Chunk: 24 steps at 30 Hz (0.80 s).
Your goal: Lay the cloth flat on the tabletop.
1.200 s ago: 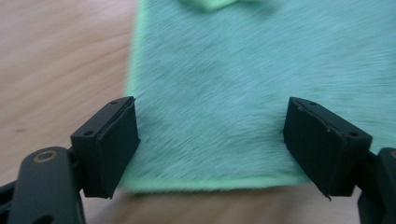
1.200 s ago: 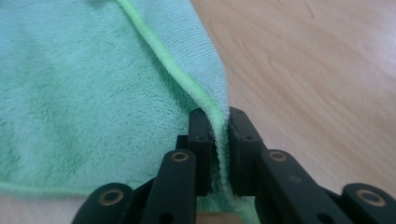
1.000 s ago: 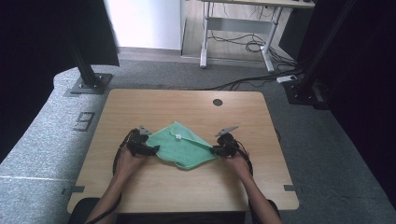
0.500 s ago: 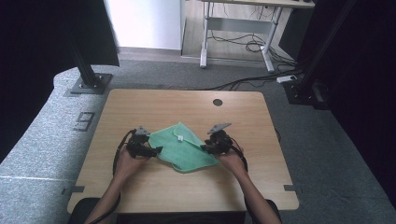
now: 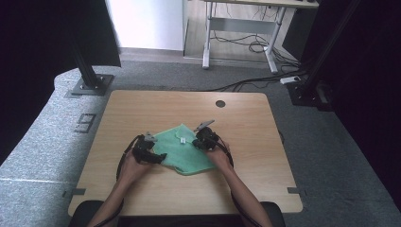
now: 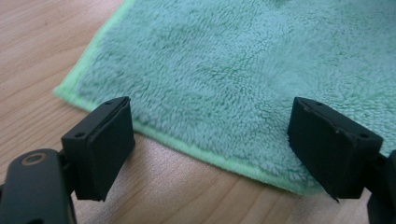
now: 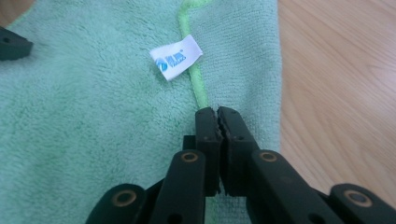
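Green towel (image 5: pixel 182 151): lies partly folded on the wooden table (image 5: pixel 246 123), nearer its front edge, about midway between the side edges.
Left gripper (image 6: pixel 210 144): jaws spread wide, low over the towel's left hem, nothing between them; forearm enters from the front edge.
Right gripper (image 7: pixel 217 114): jaws have just been closing and now stand pressed together over the folded hem, beside the white label (image 7: pixel 177 56); whether cloth is pinched cannot be told.
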Each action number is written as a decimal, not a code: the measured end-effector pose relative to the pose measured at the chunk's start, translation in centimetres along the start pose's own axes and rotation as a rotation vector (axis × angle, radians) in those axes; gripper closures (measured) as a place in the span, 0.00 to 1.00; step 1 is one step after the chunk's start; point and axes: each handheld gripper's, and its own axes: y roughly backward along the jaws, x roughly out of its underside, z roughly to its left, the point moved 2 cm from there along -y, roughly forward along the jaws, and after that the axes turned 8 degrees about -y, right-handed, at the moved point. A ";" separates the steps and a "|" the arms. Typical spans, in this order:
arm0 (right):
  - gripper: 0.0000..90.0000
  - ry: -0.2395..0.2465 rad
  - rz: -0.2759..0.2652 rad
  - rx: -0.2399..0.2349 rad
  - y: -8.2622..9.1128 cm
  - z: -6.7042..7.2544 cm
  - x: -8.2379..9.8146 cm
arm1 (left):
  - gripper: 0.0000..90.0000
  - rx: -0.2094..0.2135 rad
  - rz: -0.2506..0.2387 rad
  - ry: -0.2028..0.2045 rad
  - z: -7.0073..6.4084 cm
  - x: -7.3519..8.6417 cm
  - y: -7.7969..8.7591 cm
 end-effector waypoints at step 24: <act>0.76 -0.112 -0.107 0.036 5.4 -4.0 1.5 | 0.17 0.013 -0.030 0.029 0.5 0.0 0.4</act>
